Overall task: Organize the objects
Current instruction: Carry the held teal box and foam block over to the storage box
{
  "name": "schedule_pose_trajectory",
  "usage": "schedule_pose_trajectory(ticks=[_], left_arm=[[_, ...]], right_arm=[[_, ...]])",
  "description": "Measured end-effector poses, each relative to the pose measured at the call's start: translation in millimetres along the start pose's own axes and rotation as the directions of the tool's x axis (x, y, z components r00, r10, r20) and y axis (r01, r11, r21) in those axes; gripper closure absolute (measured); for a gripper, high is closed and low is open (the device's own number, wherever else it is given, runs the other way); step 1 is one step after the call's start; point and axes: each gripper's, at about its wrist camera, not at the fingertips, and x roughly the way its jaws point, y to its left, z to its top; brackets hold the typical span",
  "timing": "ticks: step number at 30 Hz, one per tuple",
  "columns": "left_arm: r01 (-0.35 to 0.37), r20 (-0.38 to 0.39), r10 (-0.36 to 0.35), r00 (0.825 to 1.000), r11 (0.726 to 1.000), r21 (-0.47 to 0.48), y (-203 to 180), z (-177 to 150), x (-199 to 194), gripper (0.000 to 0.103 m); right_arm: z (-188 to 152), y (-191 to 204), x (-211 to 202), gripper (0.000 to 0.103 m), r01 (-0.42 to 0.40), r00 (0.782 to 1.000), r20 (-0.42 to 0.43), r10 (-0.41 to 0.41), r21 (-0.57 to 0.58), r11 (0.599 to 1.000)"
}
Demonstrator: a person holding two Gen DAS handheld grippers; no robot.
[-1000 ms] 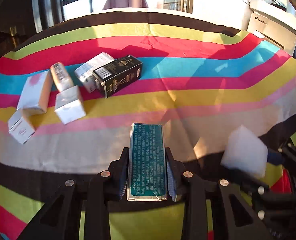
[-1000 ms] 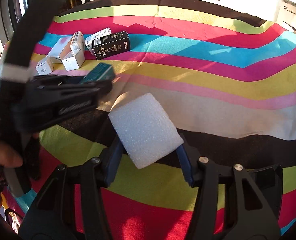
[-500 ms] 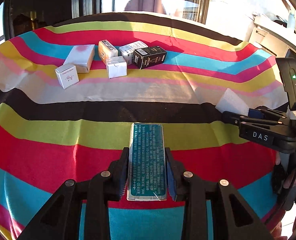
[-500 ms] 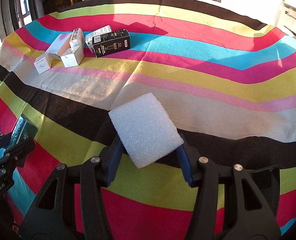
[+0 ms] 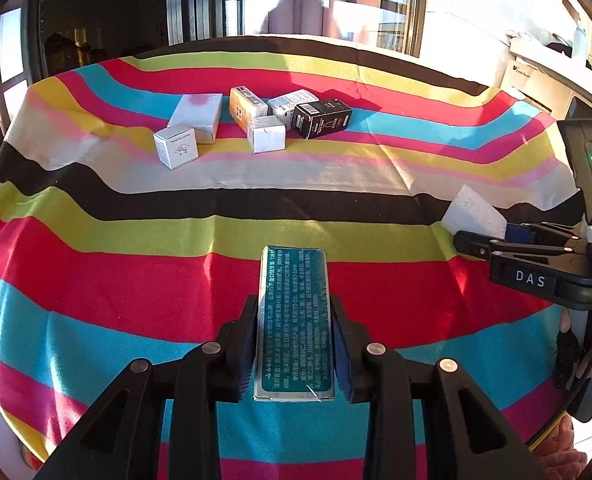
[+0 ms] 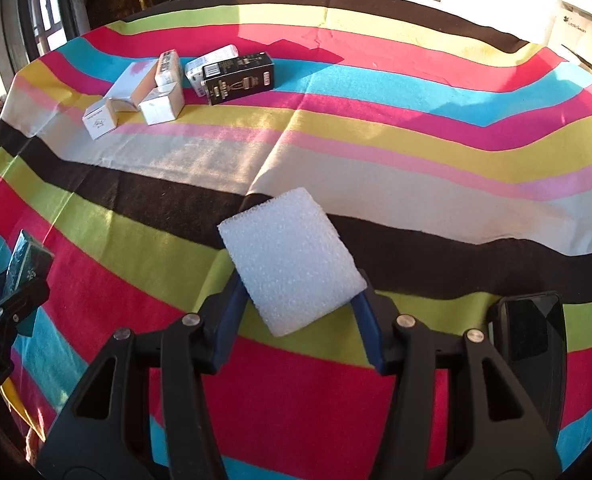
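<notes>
Both jaws are clamped, the left gripper (image 5: 293,340) on a teal box (image 5: 294,320) lying lengthwise along its fingers, the right gripper (image 6: 296,280) on a foam block (image 6: 289,260), with the box cluster (image 5: 251,124) well ahead, left of centre, nearer the left gripper.

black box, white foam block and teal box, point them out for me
black box (image 6: 239,79), right wrist view, on its printed side face.
white foam block (image 6: 291,260), right wrist view, middle of its top face.
teal box (image 5: 293,320), left wrist view, middle of its printed top face.
</notes>
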Motion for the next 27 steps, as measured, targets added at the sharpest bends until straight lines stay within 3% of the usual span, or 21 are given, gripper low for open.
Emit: schedule_pose_trajectory(ticks=[27], left_arm=[[-0.055,0.015,0.057,0.998,0.992,-0.114,62.7,-52.1,-47.1,0.069]], right_arm=[[-22.8,125.2,-42.0,0.047,-0.190,0.981,-0.001,0.196,-0.255,0.948]])
